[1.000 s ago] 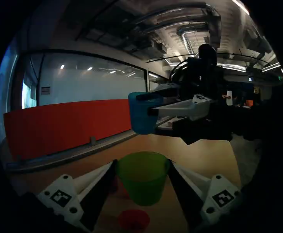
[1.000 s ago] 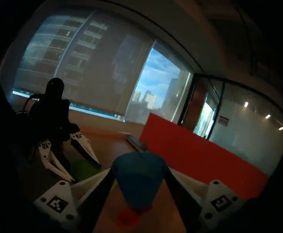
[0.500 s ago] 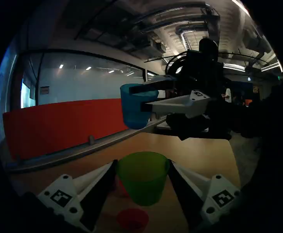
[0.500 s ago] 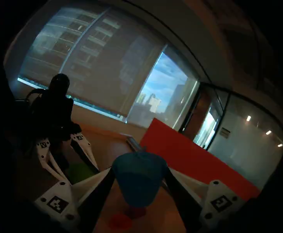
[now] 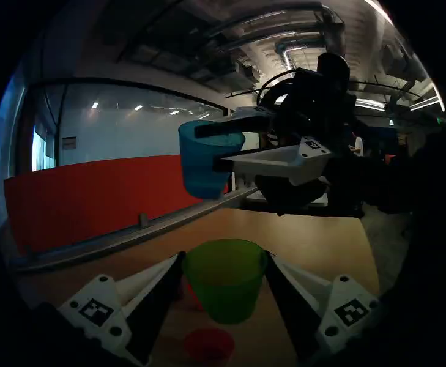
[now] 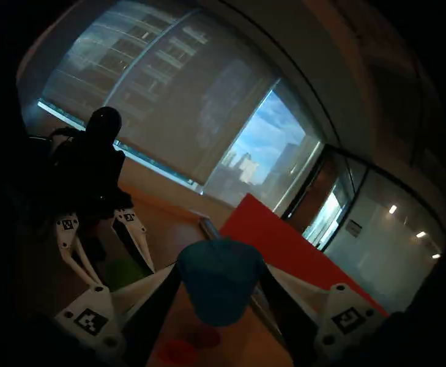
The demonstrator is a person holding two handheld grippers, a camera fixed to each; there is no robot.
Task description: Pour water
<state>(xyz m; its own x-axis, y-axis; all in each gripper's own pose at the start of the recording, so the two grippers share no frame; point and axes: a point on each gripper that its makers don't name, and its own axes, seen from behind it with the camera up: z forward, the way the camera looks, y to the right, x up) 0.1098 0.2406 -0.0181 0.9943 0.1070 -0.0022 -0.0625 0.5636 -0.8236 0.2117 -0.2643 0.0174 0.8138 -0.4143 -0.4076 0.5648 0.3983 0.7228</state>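
Right claw, clamped on blue cup, has risen and drifted across. The cup now hangs near upright, higher than green cup. Left claw grips green cup over counter. Judged: approach nearly done, tilt not begun.

An office: glass partition, ceiling ducts, city-view window.

The green cup is translucent plastic, upright, mouth open, clamped between both fingers of the left tool above the surface. The blue cup is tapered plastic, near upright, gripped by the right tool, raised higher than the green cup and apart from it.
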